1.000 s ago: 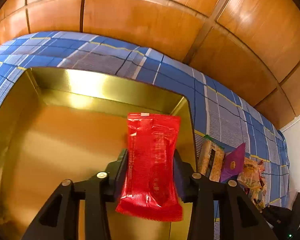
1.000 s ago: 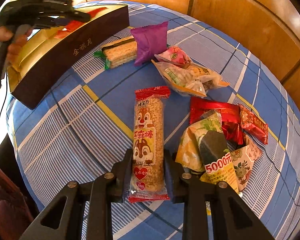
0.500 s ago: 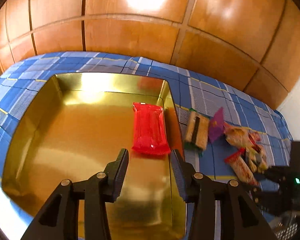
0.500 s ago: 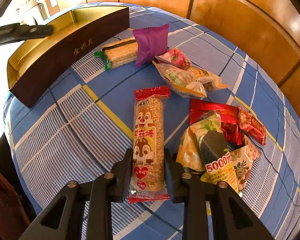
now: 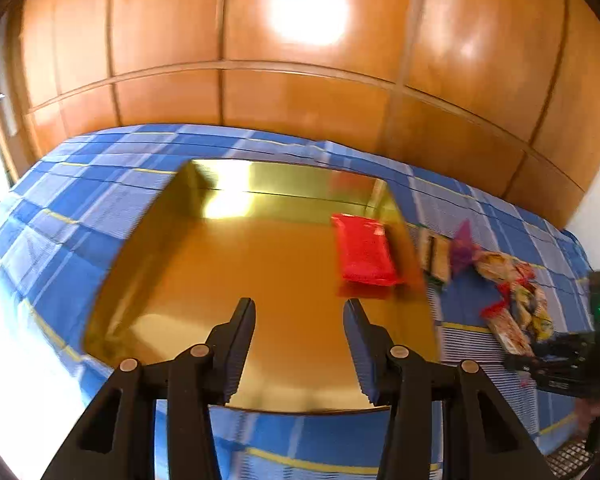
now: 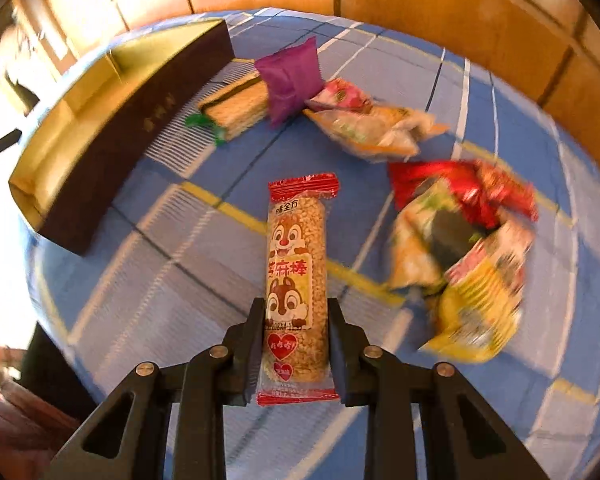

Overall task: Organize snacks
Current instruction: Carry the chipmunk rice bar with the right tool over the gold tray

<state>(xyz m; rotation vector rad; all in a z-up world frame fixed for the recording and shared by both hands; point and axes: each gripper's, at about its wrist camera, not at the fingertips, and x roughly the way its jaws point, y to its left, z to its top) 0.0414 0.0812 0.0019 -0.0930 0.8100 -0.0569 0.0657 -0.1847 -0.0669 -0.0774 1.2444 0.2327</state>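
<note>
Gold box (image 5: 260, 280): shallow rectangular tray, glossy gold lining that mirrors the room light; outer wall dark brown with small gold lettering, as the right wrist view shows (image 6: 112, 132). It sits on a blue plaid tablecloth (image 5: 80, 208) with white and yellow stripes, backed by polished wooden wall panels (image 5: 180, 40).

Red packet (image 5: 364, 254): flat, shiny plastic pouch, lying on the box floor close against the box's right wall, long axis running away from the camera toward the far wall. Its reflection shows faintly on the far wall.

Left gripper (image 5: 300, 312): black jaws with ribbed pads, opening, nothing between them; poised above the near part of the box.

Right gripper (image 6: 296, 316): jaws pinching a sesame bar (image 6: 296, 264), a long clear wrapper with crimped red ends, grainy tan filling and a cartoon chipmunk print. The bar's long axis runs straight out along the fingers, its far end pointing toward the purple pouch (image 6: 290, 76).

Surroundings, right wrist view: a wafer pack (image 6: 236, 110) with a green end lies just beside the box wall, touching the purple pouch; crinkled mixed packets (image 6: 372, 124) lie beyond; a blurred heap of red and yellow packets (image 6: 468, 248) lies to the bar's right.
</note>
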